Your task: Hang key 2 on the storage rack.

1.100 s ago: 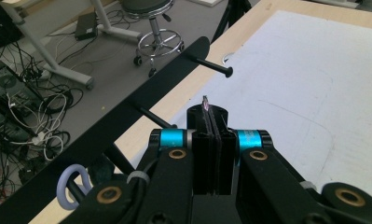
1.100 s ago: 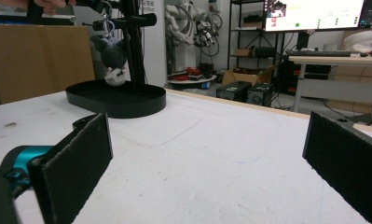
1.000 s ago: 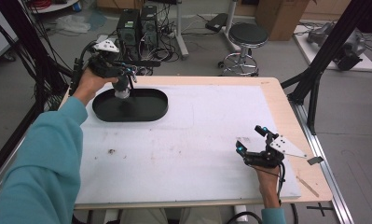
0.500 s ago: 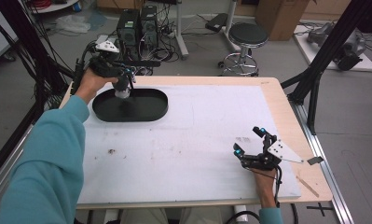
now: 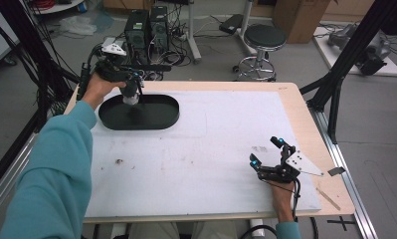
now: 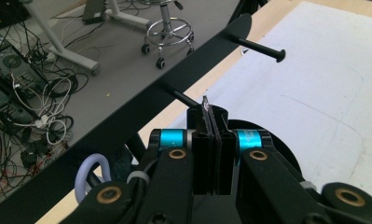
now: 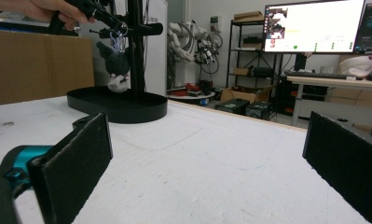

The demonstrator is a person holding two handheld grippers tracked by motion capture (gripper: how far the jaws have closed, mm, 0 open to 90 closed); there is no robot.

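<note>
The left gripper [image 5: 130, 82] covers the top of the small plush toy [image 7: 114, 65] that hangs over the black tray [image 5: 156, 119]. In the left gripper view, what is pinched between the tight jaws is too thin to tell. The right gripper's [image 7: 207, 154] jaws are cut off by the picture's bottom edge.

Small black-and-white plush charm [image 7: 116, 70], hanging by a thin loop from the left gripper [image 5: 132, 85], above black oval tray [image 5: 156, 122]

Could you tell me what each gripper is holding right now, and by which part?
The left gripper is shut on the thin loop at the top of a small plush keychain, which hangs over the black tray. The right gripper is open and holds nothing.
</note>
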